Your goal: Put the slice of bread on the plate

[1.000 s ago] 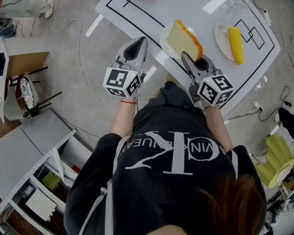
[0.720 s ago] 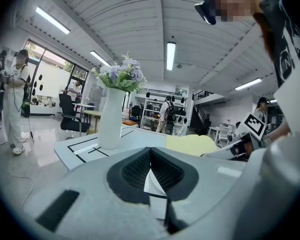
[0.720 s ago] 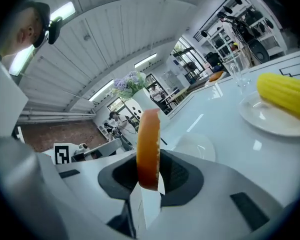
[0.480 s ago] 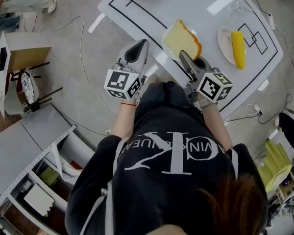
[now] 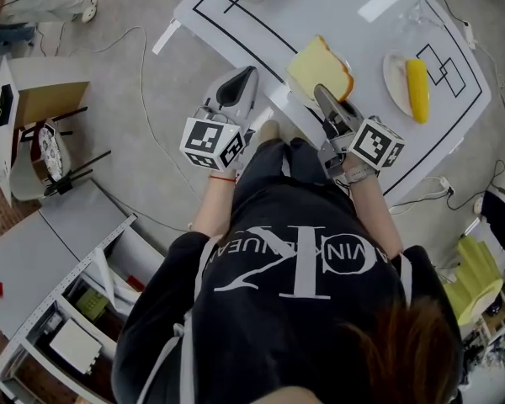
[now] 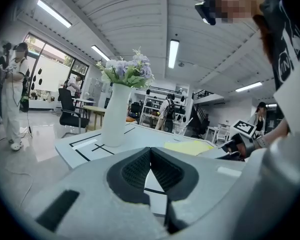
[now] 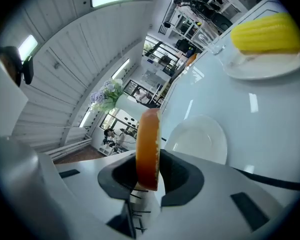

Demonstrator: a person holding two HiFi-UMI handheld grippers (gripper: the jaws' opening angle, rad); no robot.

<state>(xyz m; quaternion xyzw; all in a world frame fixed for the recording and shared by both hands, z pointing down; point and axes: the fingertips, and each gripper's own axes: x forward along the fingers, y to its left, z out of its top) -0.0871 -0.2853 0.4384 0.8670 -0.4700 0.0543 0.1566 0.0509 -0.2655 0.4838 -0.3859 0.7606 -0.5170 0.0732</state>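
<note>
Between the jaws of the right claw (image 7: 149,180), pinched tight, slice of bread (image 7: 148,146) on edge, plate (image 7: 202,140) beyond.

Bright ceiling strip lights, glare on table (image 5: 337,7), fisheye-warped edges

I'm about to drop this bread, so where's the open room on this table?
The white plate ahead of the right gripper, which holds the slice of bread, is bare. The tabletop between it and the vase is also free. Rightward is crowded: corn fills the other plate.
</note>
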